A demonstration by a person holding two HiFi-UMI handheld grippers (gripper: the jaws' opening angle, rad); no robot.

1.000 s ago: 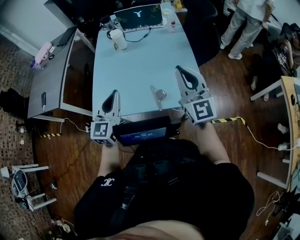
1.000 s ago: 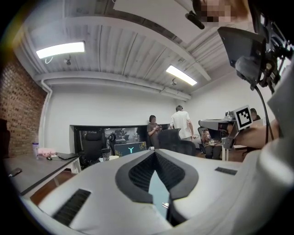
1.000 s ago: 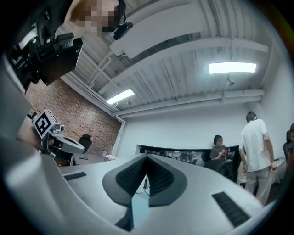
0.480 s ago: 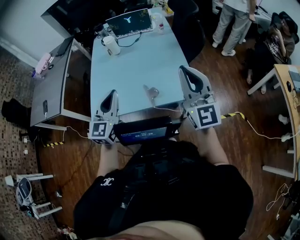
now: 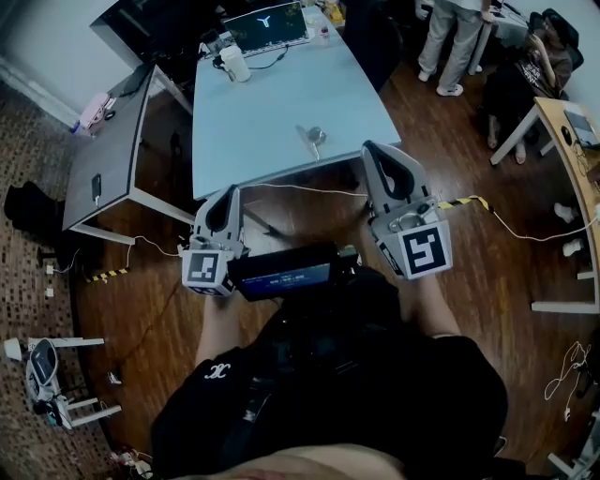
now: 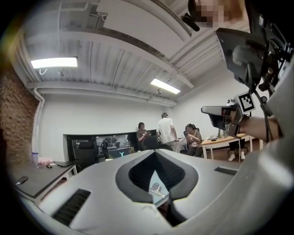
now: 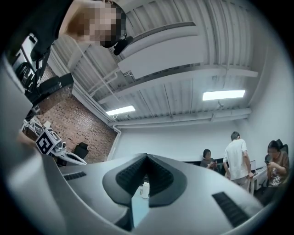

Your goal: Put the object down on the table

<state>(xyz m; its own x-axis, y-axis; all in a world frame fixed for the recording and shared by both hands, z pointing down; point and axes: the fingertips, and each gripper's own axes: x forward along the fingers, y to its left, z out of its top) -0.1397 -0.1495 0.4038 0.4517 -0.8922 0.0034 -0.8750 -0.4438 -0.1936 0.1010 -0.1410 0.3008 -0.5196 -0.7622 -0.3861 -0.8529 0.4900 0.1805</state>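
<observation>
A small shiny metal object [image 5: 314, 138] lies on the light-blue table [image 5: 272, 112] near its front edge, with nothing touching it. It also shows through the gap of the left jaws as a small shiny thing [image 6: 156, 187]. My left gripper [image 5: 225, 195] is held off the table's near edge over the floor, tips together, empty. My right gripper [image 5: 380, 155] is also off the table, below its front right corner, shut and empty. In the gripper views the left gripper [image 6: 155, 153] and right gripper [image 7: 147, 158] both point level across the room.
A laptop [image 5: 264, 22] and a white cup [image 5: 234, 64] stand at the table's far end. A grey desk [image 5: 108, 159] is at the left. People stand and sit at the back right. A cable and striped floor tape [image 5: 466, 202] run under the grippers.
Both grippers and the view have drawn back from the table; they were over its front edge and now hang over the floor. The metal object stays on the table.
</observation>
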